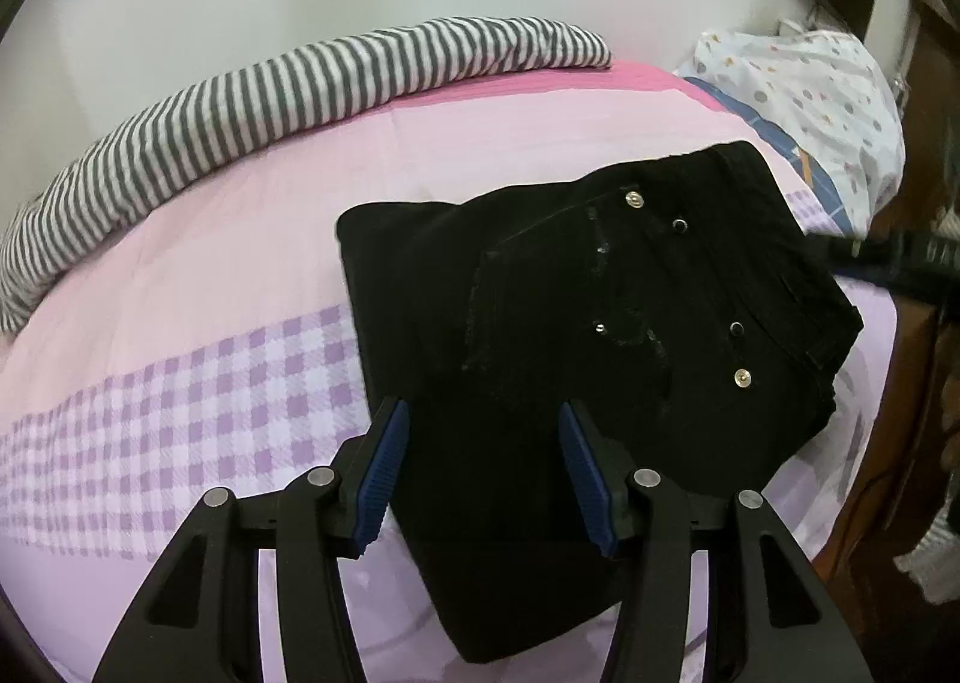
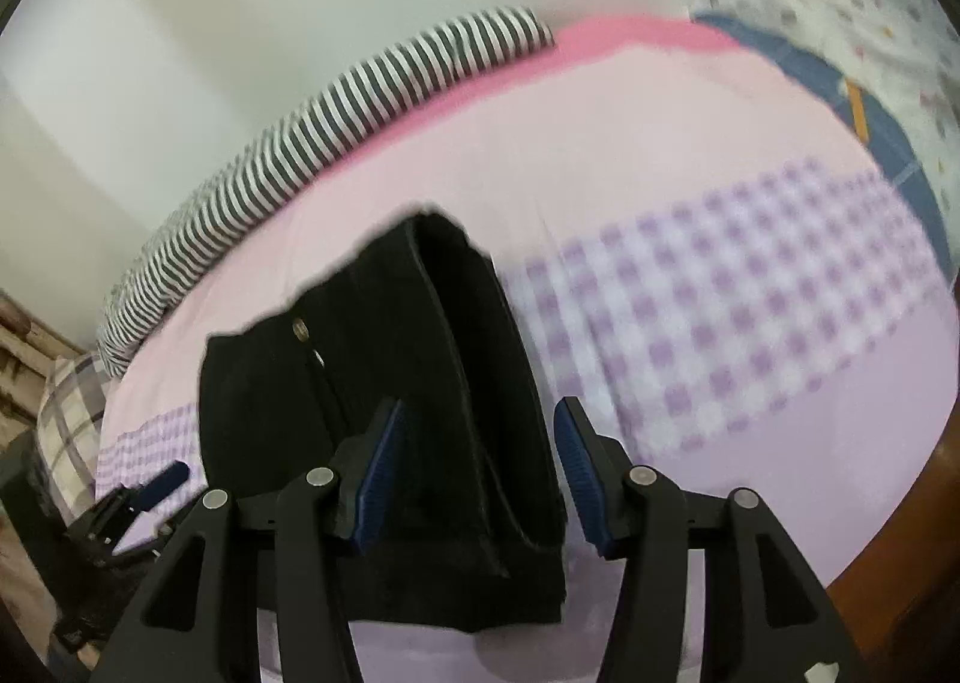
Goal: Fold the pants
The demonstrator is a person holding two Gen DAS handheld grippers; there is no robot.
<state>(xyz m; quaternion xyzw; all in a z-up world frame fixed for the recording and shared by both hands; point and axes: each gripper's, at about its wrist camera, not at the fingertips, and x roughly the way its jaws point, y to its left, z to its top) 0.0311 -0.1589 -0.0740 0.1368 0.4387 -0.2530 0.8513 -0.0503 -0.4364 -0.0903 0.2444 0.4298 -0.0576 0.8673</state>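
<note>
The black pants (image 1: 588, 323) are seen lying on the bed (image 1: 240, 239) as a compact folded bundle, waistband and rivets uppermost, between the checked band of the sheet and the bed's near edge. The left gripper (image 1: 483, 473) is held released above the bundle's near part, nothing pinched between its blue pads. The right gripper (image 2: 474, 473) is likewise spread apart over the stacked edge, with no cloth caught. The folding is judged nearly or fully complete; what remains is probably a squaring of the layers or a withdrawal of both grippers.
</note>
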